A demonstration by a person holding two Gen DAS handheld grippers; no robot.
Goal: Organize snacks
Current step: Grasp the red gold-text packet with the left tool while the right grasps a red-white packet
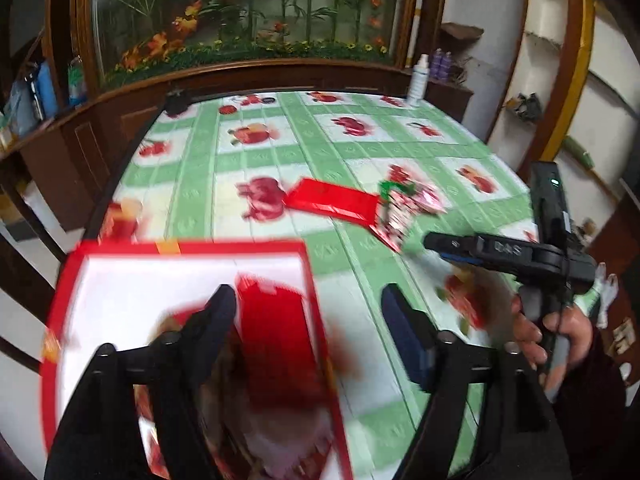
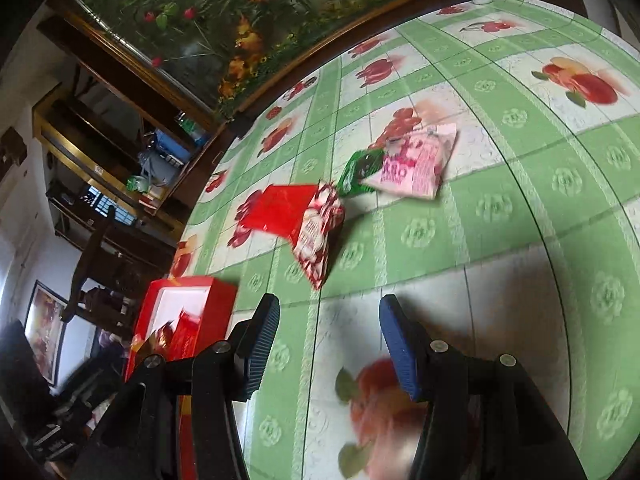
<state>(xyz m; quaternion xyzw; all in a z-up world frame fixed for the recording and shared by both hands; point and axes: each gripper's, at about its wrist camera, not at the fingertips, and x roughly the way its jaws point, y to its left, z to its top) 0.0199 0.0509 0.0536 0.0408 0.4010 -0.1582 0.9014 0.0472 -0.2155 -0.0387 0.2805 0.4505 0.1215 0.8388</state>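
Observation:
A red box with a white inside [image 1: 120,280] stands at the table's near left corner, with red snack packets [image 1: 276,328] lying in it. My left gripper [image 1: 308,312] is open over the box's right edge, holding nothing. Several snack packets lie mid-table: a plain red one [image 2: 284,210], a red-and-white one [image 2: 318,236], a green one [image 2: 358,170] and a pink one [image 2: 416,162]. My right gripper [image 2: 328,340] is open and empty, low over the cloth just short of these packets. It also shows in the left wrist view [image 1: 436,242]. The box shows at the left [image 2: 180,300].
The round table has a green-and-white fruit-print cloth [image 1: 280,144]. A white spray bottle [image 1: 418,80] stands at its far edge. A wooden cabinet with a flower display [image 1: 240,20] is behind, with shelves of clutter [image 2: 160,152] to the left.

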